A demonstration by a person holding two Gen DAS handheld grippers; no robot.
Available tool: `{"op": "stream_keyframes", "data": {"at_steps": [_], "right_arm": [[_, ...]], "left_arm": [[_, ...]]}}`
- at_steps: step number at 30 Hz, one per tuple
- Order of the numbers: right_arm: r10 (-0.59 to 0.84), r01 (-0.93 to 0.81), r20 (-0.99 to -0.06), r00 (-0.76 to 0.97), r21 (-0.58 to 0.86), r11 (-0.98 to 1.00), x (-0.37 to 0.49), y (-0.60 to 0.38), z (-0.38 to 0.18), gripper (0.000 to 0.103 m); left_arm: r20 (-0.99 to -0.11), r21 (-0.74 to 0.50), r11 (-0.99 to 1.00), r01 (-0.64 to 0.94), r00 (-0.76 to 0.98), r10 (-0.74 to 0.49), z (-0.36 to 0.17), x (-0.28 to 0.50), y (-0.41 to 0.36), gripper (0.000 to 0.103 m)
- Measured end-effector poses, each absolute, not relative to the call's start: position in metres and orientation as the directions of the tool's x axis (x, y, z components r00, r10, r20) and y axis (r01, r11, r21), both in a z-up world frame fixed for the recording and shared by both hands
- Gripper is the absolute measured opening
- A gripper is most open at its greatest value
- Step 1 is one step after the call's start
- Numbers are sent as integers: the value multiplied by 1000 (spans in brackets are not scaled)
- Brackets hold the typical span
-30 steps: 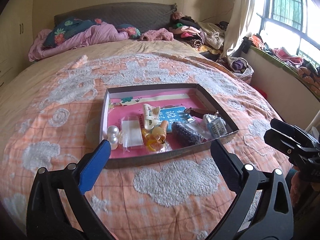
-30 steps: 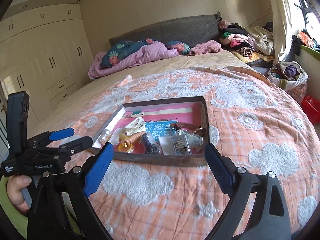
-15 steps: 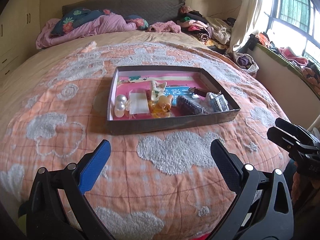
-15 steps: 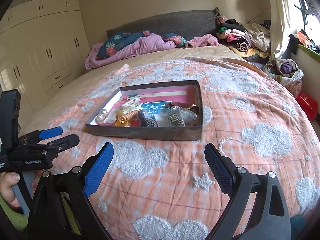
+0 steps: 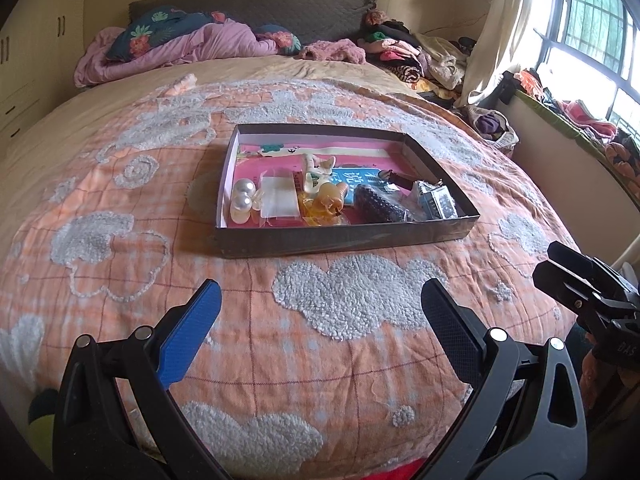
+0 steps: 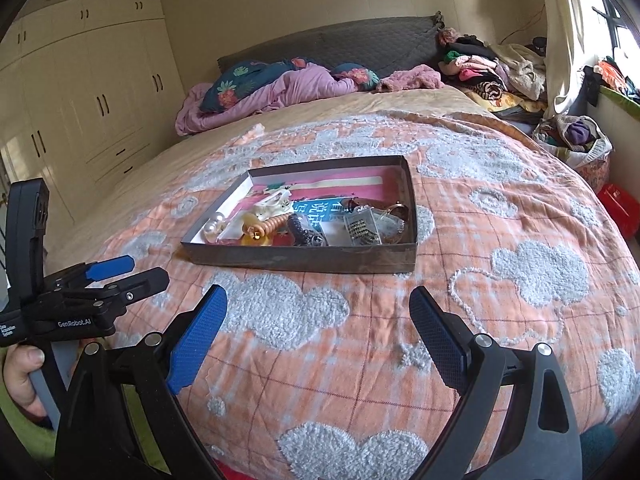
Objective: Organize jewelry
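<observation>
A shallow dark tray (image 5: 344,236) (image 6: 304,258) with a pink floor sits on the orange bedspread. It holds two big pearls (image 5: 242,196), a white packet (image 5: 279,198), an amber hair claw (image 5: 326,202) (image 6: 260,230), a white clip (image 5: 316,172), a blue card (image 5: 352,180), a dark beaded piece (image 5: 380,208) and a small clear box (image 5: 438,202) (image 6: 362,230). My left gripper (image 5: 320,300) (image 6: 132,270) is open and empty, back from the tray's near wall. My right gripper (image 6: 318,308) (image 5: 560,268) is open and empty, near the bed's front edge.
The bedspread (image 5: 120,200) covers a large bed. Pink bedding and pillows (image 5: 180,48) lie at the headboard. Piled clothes (image 5: 416,56) sit at the far right by the window. Cupboards (image 6: 80,100) line the left wall. A red box (image 6: 618,208) stands on the floor.
Both grippers have pulled back from the tray toward the foot of the bed. The tray and its contents have not moved. Both grippers stay open.
</observation>
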State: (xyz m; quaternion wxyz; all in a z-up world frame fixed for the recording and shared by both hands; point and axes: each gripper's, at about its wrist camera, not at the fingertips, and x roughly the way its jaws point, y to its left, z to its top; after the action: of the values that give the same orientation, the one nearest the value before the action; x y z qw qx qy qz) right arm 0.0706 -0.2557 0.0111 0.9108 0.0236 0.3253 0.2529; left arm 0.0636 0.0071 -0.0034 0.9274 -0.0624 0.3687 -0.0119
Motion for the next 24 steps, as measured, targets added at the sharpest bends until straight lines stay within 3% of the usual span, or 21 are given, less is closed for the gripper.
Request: {"op": "stream_keyframes", "data": {"at_steps": [24], "right_arm": [[473, -442, -575, 668, 205, 873, 71, -258, 12, 92]], "left_arm": [[-680, -122, 992, -37, 732, -56, 0, 63, 12, 93]]}}
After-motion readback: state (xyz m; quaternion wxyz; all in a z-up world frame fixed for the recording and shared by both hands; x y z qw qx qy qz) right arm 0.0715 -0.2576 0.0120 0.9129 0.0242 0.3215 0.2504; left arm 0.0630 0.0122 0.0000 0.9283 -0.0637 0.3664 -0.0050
